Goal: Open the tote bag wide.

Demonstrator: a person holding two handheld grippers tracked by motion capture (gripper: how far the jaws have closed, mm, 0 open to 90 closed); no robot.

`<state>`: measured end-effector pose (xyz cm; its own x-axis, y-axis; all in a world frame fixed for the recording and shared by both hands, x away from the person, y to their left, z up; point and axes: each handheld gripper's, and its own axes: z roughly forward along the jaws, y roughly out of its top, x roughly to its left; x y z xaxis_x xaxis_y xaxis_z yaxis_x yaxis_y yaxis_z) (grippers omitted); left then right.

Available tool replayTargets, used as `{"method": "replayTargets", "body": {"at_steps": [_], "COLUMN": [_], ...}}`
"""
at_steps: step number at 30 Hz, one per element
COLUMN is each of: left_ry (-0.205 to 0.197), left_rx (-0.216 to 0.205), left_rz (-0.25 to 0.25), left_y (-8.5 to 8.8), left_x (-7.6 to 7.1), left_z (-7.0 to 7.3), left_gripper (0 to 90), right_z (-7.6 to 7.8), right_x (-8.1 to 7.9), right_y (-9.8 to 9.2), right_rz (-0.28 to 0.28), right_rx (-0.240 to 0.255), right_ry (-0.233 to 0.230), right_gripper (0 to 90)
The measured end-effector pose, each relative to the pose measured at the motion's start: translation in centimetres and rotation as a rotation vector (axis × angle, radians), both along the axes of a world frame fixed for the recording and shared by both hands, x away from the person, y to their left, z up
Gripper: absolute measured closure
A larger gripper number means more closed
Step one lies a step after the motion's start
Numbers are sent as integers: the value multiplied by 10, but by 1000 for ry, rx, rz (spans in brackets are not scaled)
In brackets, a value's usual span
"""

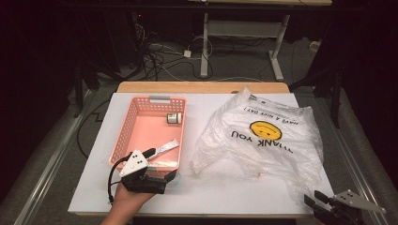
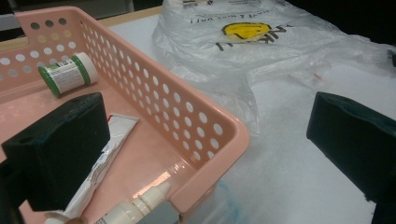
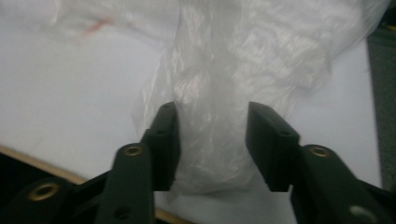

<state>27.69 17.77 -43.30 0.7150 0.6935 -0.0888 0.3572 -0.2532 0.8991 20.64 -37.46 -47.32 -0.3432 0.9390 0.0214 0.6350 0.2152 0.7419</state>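
the right gripper (image 3: 212, 149) sat at the near right corner of the table (image 1: 94, 187), its jaws parted with a bunched fold of the plastic bag (image 1: 267, 136) lying between them; the pads stood apart from the film, so it was released, not yet clenched on anything. the left gripper (image 1: 155, 164) rested at the near end of the pink basket (image 1: 123, 136), its jaws spread wide with the basket's corner wall between them, one pad inside over the tube (image 2: 112, 149) and the other outside above the table, gripping nothing.

the bag lay crumpled across the right half of the table, just beside the basket, its near edge trailing toward the right gripper. it looked very light, thin and limp, likely slippery, and it would probably sag and slide instead of lifting as 1 piece. a gathered fold, such as the one between the right jaws, seemed the best hold, since a single flat layer might slip out.

the bag carried a yellow smiley face and the words "thank you" and "have a nice day", upside down from the person's side. inside the basket lay a small jar (image 2: 67, 73) with a green and white label too small to read, the tube, and a white dropper bottle (image 2: 140, 205) at the near wall.
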Motion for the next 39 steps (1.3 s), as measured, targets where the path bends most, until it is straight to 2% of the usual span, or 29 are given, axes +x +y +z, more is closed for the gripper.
{"method": "replayTargets", "body": {"at_steps": [1,3,4,6,7,10,16,20,26,28,29,32,34,35,39], "left_ry": [0,-2,-3,-3,-2,2,-7,-12,-22,-25,-25,-38,-36,-17,2], "left_rx": [0,-4,-4,-7,-11,-18,-23,-24,-17,-14,-11,9,14,12,18], "left_rz": [0,0,1,2,5,10,20,26,41,46,49,54,52,34,31], "left_y": [0,0,0,1,1,3,3,3,1,1,1,0,0,-1,-3], "left_x": [0,0,-1,0,0,2,2,2,2,2,1,1,1,1,1], "left_z": [0,1,1,1,1,0,1,1,3,3,3,3,3,4,4], "left_gripper": [0,0,0,0,0,0,0,0,0,0,0,0,0,0,0], "right_z": [0,0,1,1,3,4,1,0,-3,-3,-2,5,13,17,33], "right_x": [0,1,1,2,2,3,8,10,10,10,10,8,6,4,3], "right_y": [0,10,15,20,34,56,105,130,171,175,174,162,153,148,136], "right_rz": [0,23,35,56,95,157,292,355,436,440,435,409,391,386,369], "right_rx": [0,-32,-36,-46,-52,-52,-55,-36,-34,-34,-27,32,72,91,143], "right_ry": [0,12,12,7,-2,-15,-11,-5,-5,-16,-16,-41,-74,-94,-149], "right_gripper": [670,875,883,887,886,886,885,885,880,845,794,679,622,615,578]}}
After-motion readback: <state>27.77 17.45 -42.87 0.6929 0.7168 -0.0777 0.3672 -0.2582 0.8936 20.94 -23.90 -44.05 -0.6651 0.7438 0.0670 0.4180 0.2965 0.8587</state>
